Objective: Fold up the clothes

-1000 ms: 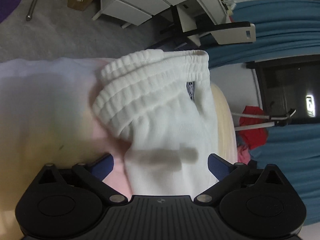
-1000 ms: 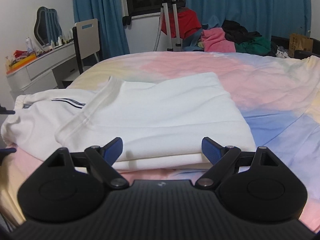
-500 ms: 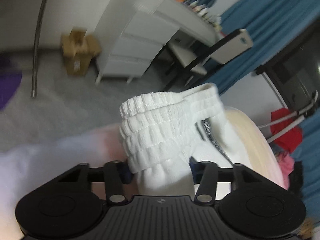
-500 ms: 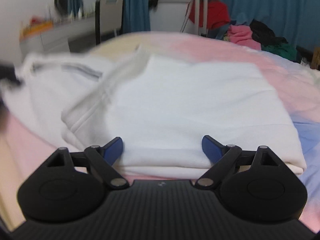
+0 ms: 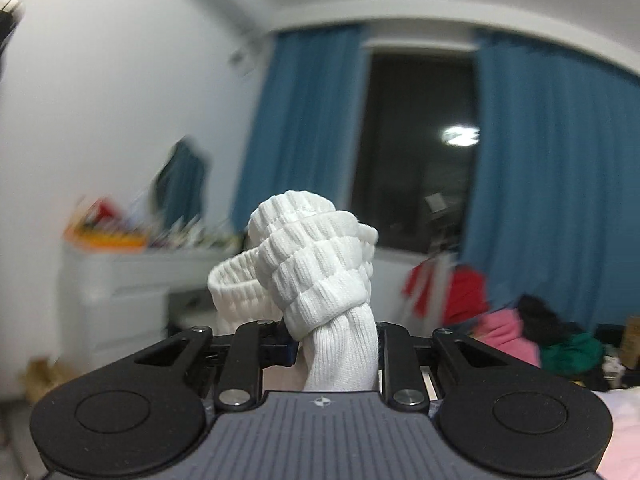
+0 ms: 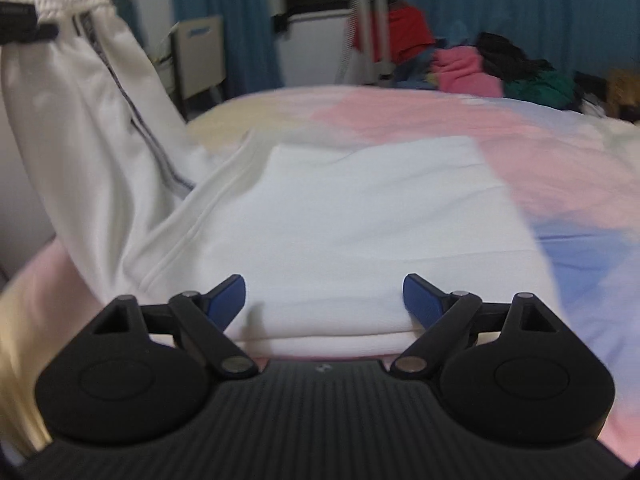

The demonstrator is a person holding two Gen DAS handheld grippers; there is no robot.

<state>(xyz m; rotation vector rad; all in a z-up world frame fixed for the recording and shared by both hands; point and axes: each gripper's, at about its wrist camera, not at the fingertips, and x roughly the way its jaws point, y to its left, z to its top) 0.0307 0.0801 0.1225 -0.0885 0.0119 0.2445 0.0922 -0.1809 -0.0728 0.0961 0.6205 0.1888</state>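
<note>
Waistband end now lifted off the bed, left gripper (image 5: 334, 350) clamped on the bunched elastic waistband (image 5: 316, 256) of the white trousers (image 6: 360, 232).
Right gripper (image 6: 323, 300) wide open, holding nothing, low at the folded part's near edge; long axis rises left from the pastel bedspread (image 6: 420, 114); carry waistband across flat, pin fold first.
</note>
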